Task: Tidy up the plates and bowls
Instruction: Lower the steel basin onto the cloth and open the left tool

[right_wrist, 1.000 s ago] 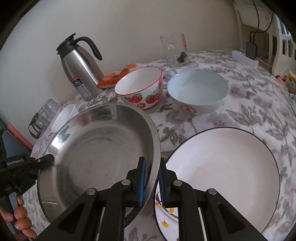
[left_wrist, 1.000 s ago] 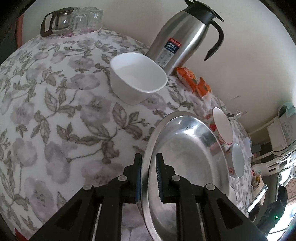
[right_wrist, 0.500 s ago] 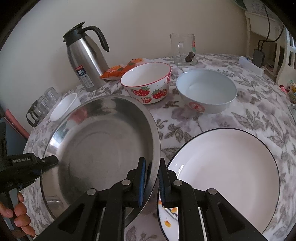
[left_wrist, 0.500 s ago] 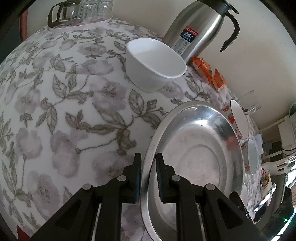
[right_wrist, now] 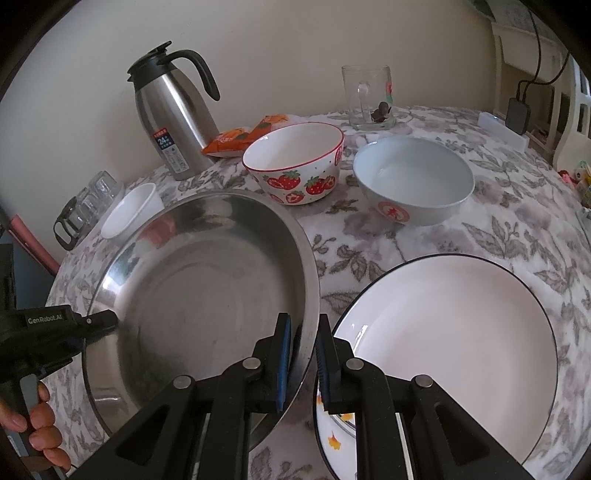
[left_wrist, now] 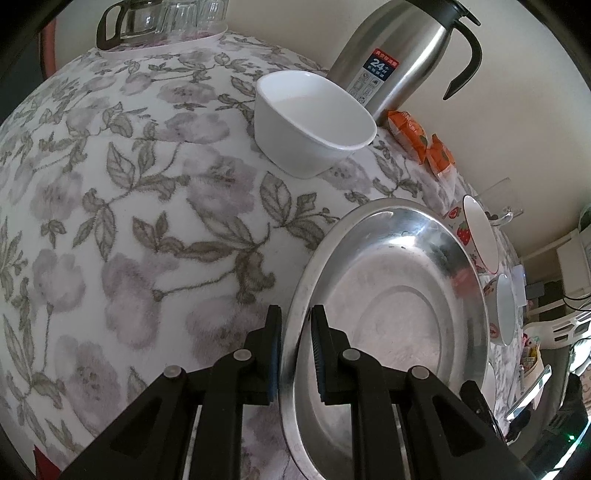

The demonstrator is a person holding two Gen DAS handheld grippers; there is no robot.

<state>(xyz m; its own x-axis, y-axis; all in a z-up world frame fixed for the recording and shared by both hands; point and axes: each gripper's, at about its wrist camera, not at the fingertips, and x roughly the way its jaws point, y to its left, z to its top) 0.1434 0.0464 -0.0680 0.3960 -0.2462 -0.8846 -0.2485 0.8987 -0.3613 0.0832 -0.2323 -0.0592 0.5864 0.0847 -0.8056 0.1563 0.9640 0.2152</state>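
A large steel plate [left_wrist: 399, 306] [right_wrist: 199, 295] is held at both sides. My left gripper [left_wrist: 296, 314] is shut on its left rim, and shows in the right wrist view [right_wrist: 107, 321]. My right gripper [right_wrist: 303, 325] is shut on its right rim. A white plate with a black rim [right_wrist: 450, 332] lies just right of it, stacked on a patterned plate [right_wrist: 332, 432]. A strawberry bowl [right_wrist: 295, 162], a pale blue bowl [right_wrist: 413, 181] and a small white bowl [left_wrist: 314, 118] [right_wrist: 129, 210] stand on the floral tablecloth [left_wrist: 110, 221].
A steel thermos jug [right_wrist: 173, 118] [left_wrist: 399, 55] stands at the back by orange snack packets [right_wrist: 243, 136]. A glass mug [right_wrist: 369, 96] is at the back right. A glass pot with cups [left_wrist: 159, 18] sits at the far left edge. A charger and white furniture [right_wrist: 517, 110] are at right.
Both views have shifted slightly with the steel plate still gripped; the small white bowl and the thermos now sit further right in the left wrist view. Both grips are unchanged.
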